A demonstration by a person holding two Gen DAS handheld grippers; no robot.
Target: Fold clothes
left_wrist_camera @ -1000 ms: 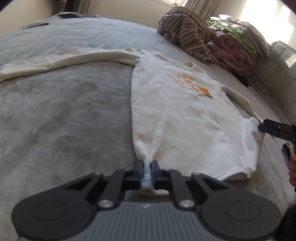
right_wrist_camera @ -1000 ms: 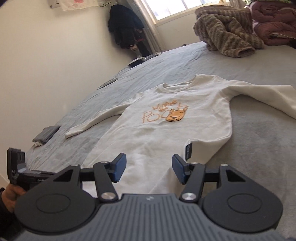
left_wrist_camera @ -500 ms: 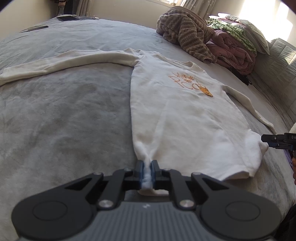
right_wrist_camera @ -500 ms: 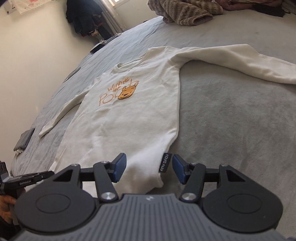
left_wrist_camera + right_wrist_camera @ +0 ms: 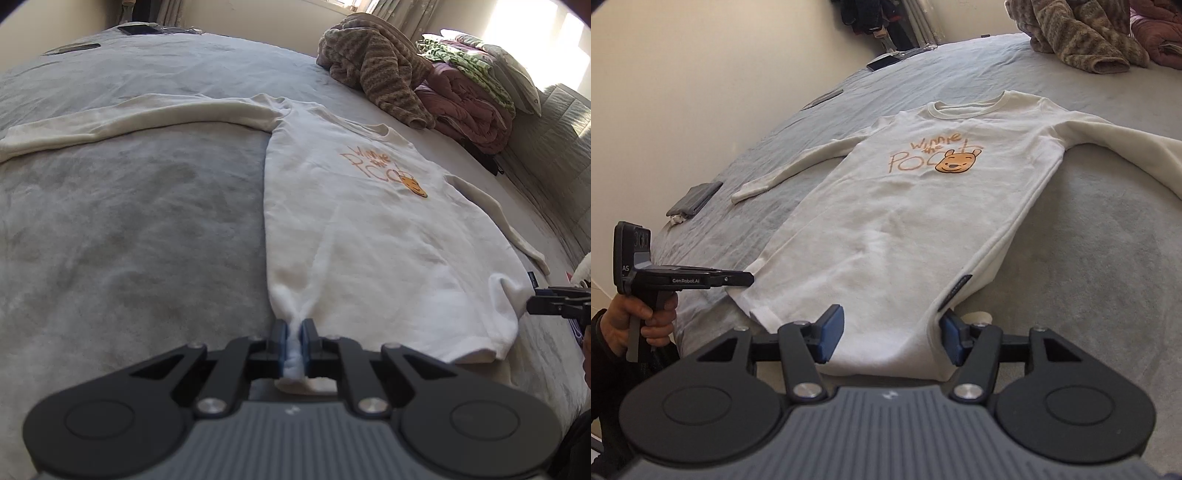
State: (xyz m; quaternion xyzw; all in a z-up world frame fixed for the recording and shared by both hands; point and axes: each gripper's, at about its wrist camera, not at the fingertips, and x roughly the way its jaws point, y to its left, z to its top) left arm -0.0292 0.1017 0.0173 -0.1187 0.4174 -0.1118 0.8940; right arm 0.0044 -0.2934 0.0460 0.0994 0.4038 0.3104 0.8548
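The end of one sleeve of the white sweatshirt (image 5: 923,206) runs off the right edge of the right wrist view, and its hem corner is lost inside the left gripper (image 5: 293,339), pinched shut on it. The right gripper (image 5: 890,334) is spread wide astride the other hem corner. The sweatshirt lies flat, print up, on the grey bed (image 5: 129,229), collar pointing away toward a heap of blankets (image 5: 373,70), with bare bedding on both sides.

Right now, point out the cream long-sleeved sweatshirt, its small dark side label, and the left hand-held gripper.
cream long-sleeved sweatshirt (image 5: 905,221): right wrist view, mid-chest.
small dark side label (image 5: 956,290): right wrist view, label's middle.
left hand-held gripper (image 5: 293,341): left wrist view, between fingertips, clamped on hem.
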